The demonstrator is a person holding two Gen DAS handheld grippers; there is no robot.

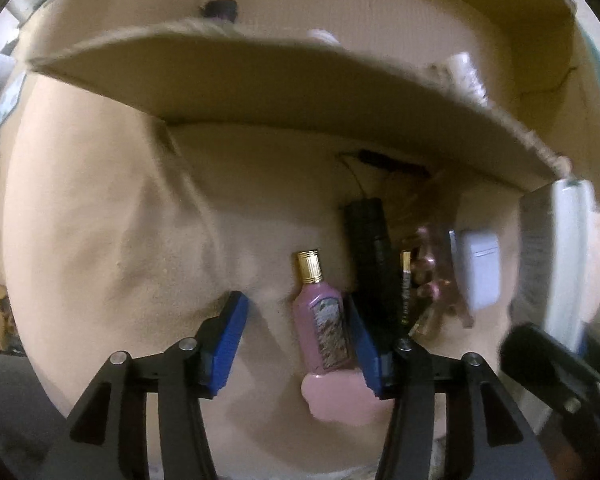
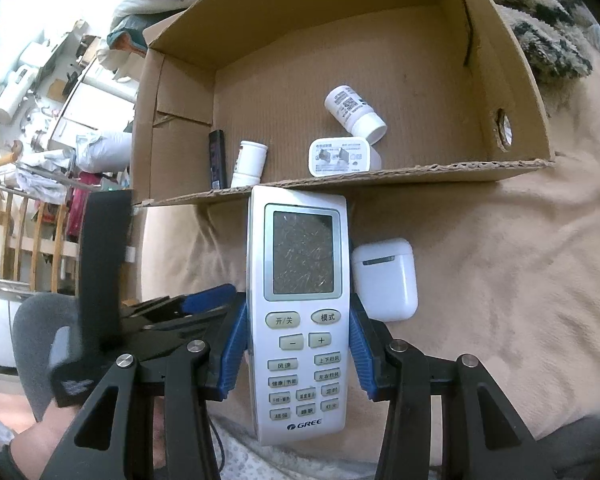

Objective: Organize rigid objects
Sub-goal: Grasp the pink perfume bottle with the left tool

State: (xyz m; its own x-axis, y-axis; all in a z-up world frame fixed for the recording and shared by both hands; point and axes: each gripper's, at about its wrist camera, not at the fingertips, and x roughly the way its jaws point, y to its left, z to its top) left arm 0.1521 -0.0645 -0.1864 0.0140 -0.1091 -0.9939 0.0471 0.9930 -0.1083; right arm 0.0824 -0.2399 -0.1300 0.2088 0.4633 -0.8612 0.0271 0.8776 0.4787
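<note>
A pink perfume bottle [image 1: 324,328] with a gold cap lies on the beige blanket [image 1: 120,240], between the blue pads of my left gripper [image 1: 294,312]. It rests close against the right pad and the left pad stands well clear, so the jaws are open. A pink blob [image 1: 332,396] lies just below the bottle. My right gripper [image 2: 298,344] is shut on a white remote [image 2: 300,312], held upright in front of the cardboard box [image 2: 380,176]. The remote [image 1: 564,260] also shows at the right edge of the left wrist view.
Beside the perfume lie a black tube [image 1: 370,248], a thin pencil [image 1: 406,280], a pink clip [image 1: 432,280] and a white earbud case [image 2: 384,280]. The box holds a white bottle [image 2: 354,114], a charger [image 2: 342,156], a small jar [image 2: 250,162] and a black stick [image 2: 217,156].
</note>
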